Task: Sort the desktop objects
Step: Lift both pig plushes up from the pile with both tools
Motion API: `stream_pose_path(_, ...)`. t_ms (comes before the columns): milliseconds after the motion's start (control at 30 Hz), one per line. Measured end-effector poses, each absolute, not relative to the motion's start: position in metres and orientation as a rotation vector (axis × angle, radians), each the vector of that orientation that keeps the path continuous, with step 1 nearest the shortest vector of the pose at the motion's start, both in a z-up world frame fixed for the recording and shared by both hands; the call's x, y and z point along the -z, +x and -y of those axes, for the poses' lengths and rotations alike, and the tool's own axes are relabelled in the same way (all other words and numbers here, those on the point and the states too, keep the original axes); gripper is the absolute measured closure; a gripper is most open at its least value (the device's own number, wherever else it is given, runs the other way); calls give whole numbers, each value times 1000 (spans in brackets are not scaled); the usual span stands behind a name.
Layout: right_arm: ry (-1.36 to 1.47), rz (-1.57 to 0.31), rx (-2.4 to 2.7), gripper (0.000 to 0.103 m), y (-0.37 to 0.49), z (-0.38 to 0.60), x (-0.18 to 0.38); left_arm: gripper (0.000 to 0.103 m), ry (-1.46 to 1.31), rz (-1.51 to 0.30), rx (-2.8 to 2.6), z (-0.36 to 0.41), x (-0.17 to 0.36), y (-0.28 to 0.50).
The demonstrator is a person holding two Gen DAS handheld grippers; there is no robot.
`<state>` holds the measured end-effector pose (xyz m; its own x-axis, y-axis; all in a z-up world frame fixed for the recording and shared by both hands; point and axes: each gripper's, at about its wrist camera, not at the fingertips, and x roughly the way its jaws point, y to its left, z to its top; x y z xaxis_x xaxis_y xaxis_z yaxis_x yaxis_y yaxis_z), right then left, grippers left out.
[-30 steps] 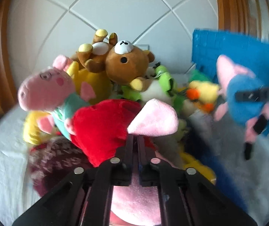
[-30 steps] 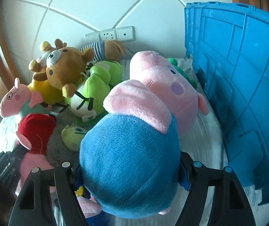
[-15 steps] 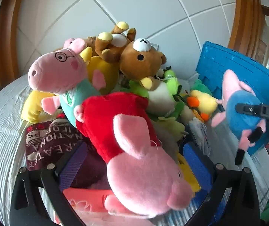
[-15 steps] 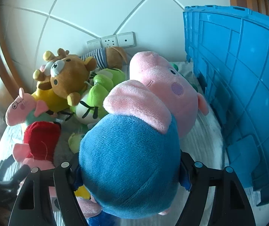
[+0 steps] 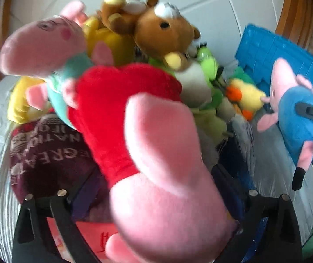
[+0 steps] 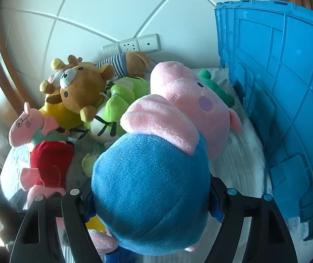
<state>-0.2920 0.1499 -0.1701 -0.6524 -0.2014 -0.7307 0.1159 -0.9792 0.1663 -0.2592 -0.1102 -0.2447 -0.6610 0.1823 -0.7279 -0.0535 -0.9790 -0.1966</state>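
Note:
My left gripper (image 5: pixel 156 188) stands wide open around a pink pig plush in a red dress (image 5: pixel 130 114), whose pink head fills the gap between the jaws; I cannot tell if the pads touch it. My right gripper (image 6: pixel 152 199) is shut on a pink pig plush in a blue shirt (image 6: pixel 152 188), held up beside the blue crate (image 6: pixel 288 100). That blue pig also shows in the left wrist view (image 5: pixel 296 114), held at the right. The red-dress pig (image 6: pixel 49 164) shows at the lower left of the right wrist view.
A pile of plush toys lies against the tiled wall: a brown bear (image 6: pixel 81 89), a green frog (image 6: pixel 117 109), a pig in a teal shirt (image 5: pixel 44 54), a yellow duck (image 5: pixel 246 96). A maroon printed cloth (image 5: pixel 46 151) lies at the left. Wall sockets (image 6: pixel 132 43) are behind.
My left gripper went from shut to wide open and has moved in closer around the red-dress pig. My right gripper keeps hold of the blue pig, lifted slightly.

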Motion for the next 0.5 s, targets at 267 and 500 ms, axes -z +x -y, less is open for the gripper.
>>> stream_pose_path(267, 1208, 163, 2715, 25, -291, -157, 170, 33, -1201, 148, -2760, 101, 239, -258)
stream_pose_path(500, 1185, 139, 2708, 25, -286, -153, 166, 38, -1172, 72, -2766, 97, 233, -246)
